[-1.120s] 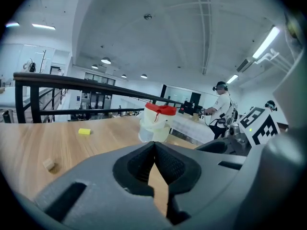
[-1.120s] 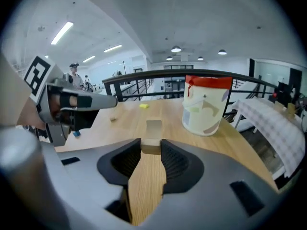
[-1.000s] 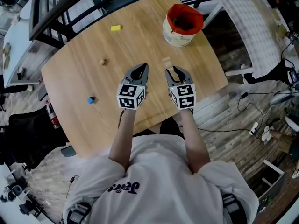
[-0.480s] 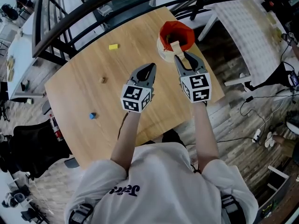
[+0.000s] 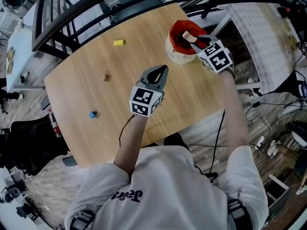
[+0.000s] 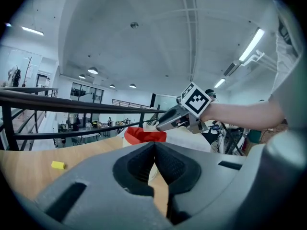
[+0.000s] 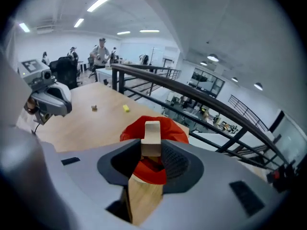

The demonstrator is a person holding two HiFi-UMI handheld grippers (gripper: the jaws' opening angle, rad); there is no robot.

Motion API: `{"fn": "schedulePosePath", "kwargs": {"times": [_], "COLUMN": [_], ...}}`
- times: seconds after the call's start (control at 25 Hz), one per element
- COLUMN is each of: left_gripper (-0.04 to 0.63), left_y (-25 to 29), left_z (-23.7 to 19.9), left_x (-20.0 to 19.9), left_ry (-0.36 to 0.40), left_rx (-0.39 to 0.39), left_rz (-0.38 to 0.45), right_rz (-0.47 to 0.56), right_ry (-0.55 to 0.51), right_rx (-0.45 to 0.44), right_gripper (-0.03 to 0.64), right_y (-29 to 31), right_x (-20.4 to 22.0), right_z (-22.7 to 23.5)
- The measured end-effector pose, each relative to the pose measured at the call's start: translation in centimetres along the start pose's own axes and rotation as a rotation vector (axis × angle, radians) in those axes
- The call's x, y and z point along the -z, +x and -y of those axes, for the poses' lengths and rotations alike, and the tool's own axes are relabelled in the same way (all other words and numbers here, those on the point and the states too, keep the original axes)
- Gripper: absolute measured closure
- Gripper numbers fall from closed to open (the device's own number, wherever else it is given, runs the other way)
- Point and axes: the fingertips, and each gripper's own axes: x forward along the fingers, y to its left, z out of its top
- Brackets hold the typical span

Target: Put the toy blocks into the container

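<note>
My right gripper (image 5: 192, 38) is shut on a pale wooden block (image 5: 187, 35) and holds it over the open mouth of the container (image 5: 178, 54), a cream tub with a red lining. In the right gripper view the wooden block (image 7: 152, 134) stands upright between the pads, with the container's red lining (image 7: 132, 131) right beneath. My left gripper (image 5: 162, 71) hovers shut and empty over the table's middle, short of the container (image 6: 142, 136). Three blocks lie loose on the table: a yellow block (image 5: 118, 42), a small brown block (image 5: 106, 77) and a blue block (image 5: 92, 114).
The round wooden table (image 5: 86, 95) ends close behind the container, where a dark railing (image 5: 72, 13) runs. A white perforated panel (image 5: 259, 28) sits off the table at the right. Cables lie on the floor (image 5: 268, 128) to the right.
My right gripper has carried the wooden block from the table's near middle forward and right, up over the container. The left gripper has shifted a little forward and stays shut.
</note>
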Motion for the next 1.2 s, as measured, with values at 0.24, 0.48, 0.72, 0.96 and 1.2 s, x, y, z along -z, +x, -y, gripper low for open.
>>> {"fn": "schedulePosePath", "kwargs": {"times": [0.24, 0.48, 0.72, 0.96, 1.2], "left_gripper": [0.583, 0.583, 0.583, 0.583, 0.583], "left_y": [-0.3, -0.8, -1.9, -4.3, -9.8], "left_z": [-1.3, -2.1, -2.9, -4.3, -8.1], "left_x": [0.8, 1.3, 1.4, 0.9, 1.1], "left_ry": [-0.017, -0.018, -0.029, -0.033, -0.062], "left_rx": [-0.026, -0.037, -0.054, -0.093, -0.212], "left_rz": [-0.014, -0.015, -0.013, 0.002, 0.024], "right_rz": [-0.177, -0.273, -0.209, -0.088, 0.086], "right_ry": [-0.175, -0.288, -0.356, -0.348, -0.312], "right_rx": [-0.122, -0.148, -0.167, -0.222, -0.392], "right_gripper": [0.480, 0.474, 0.420, 0.422, 0.422], "right_y": [4.0, 6.6, 6.0, 4.1, 3.0], "right_x": [1.4, 2.5, -0.2, -4.8, -10.8], "right_z": [0.9, 1.1, -0.6, -5.0, -14.8]}}
